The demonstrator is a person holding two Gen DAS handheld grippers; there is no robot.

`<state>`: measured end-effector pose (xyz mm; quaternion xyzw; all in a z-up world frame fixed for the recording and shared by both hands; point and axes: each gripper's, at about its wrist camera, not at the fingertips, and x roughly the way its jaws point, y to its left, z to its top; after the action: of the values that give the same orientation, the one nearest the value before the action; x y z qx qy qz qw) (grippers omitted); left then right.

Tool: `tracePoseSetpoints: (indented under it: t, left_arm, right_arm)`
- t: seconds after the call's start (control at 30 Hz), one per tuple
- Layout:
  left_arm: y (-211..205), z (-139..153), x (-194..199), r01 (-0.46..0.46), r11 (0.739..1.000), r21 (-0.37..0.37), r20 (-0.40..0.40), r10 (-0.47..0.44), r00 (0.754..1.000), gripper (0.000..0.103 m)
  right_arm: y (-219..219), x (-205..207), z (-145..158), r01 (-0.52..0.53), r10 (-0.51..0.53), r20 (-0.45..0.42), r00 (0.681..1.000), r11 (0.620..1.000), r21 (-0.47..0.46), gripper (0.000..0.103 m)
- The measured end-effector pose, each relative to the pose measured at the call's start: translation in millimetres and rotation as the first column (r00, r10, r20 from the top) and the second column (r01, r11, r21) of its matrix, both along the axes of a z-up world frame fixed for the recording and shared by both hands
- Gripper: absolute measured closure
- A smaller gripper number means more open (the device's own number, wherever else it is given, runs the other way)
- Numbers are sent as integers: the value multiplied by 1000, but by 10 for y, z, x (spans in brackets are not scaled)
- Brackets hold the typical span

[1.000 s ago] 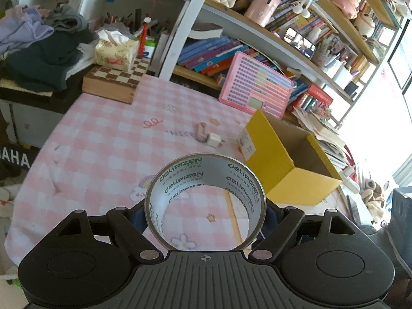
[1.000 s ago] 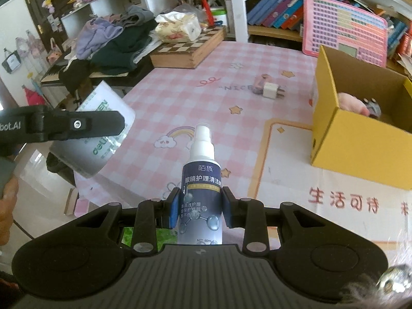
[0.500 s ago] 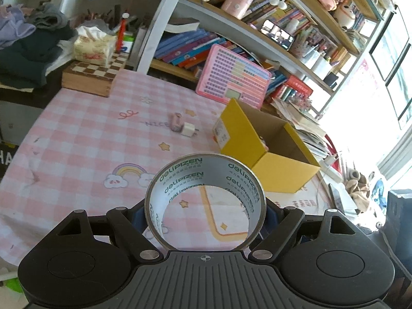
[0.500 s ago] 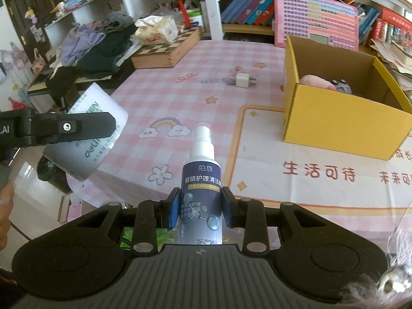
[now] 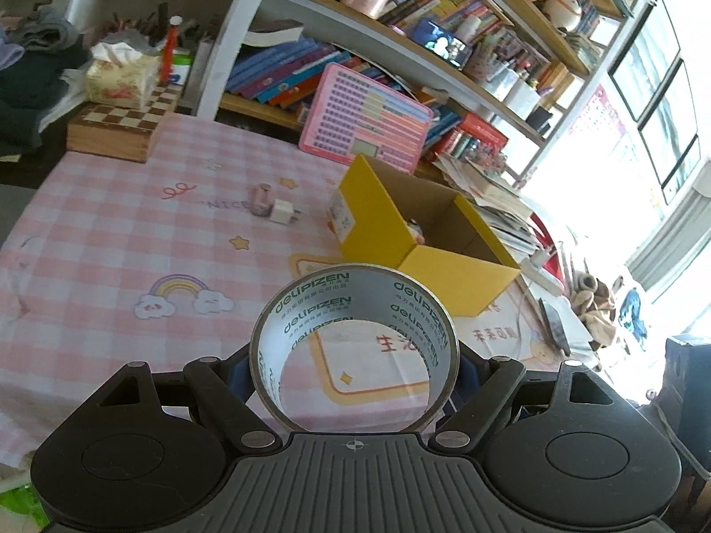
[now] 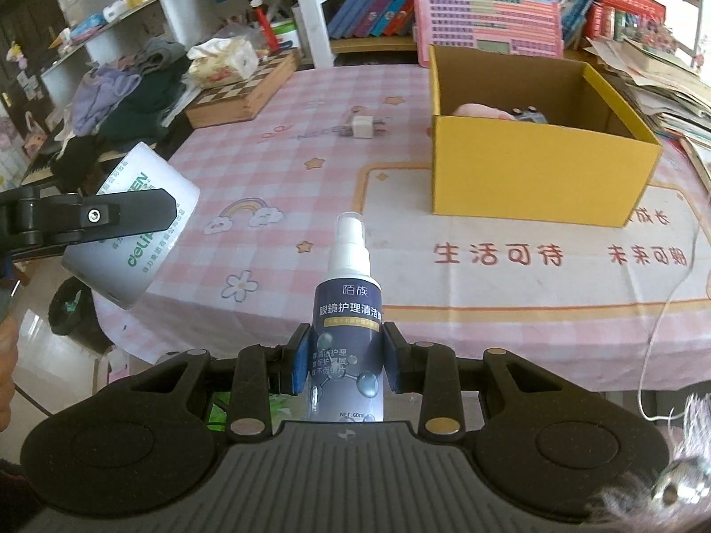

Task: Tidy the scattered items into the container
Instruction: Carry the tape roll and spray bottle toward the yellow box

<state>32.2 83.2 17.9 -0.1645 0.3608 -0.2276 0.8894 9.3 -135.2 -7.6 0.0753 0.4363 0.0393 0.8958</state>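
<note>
Tape roll [image 5: 354,346] clamped in left claw [image 5: 354,368]; spray bottle [image 6: 348,333] gripped by right claw [image 6: 348,362].

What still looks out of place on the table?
A white plug adapter and a small pink item lie loose on the pink checked tablecloth, outside the yellow box. Nothing looks spilled or damaged.
</note>
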Motion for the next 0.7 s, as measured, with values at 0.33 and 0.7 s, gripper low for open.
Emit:
tracePoseSetpoints:
  t: [0.33,0.7]
  left_arm:
    - [-272,-52,38,68,998,-9,-21,-68,997,19]
    - [-618,-64,116,143,990,-10,-25,-144,989,19]
  right_arm:
    - [-255,-182,-33,80,-80,-14,997,997,4,72]
    - [-559,-295,-28,159,-159,-18,987,987,6,72]
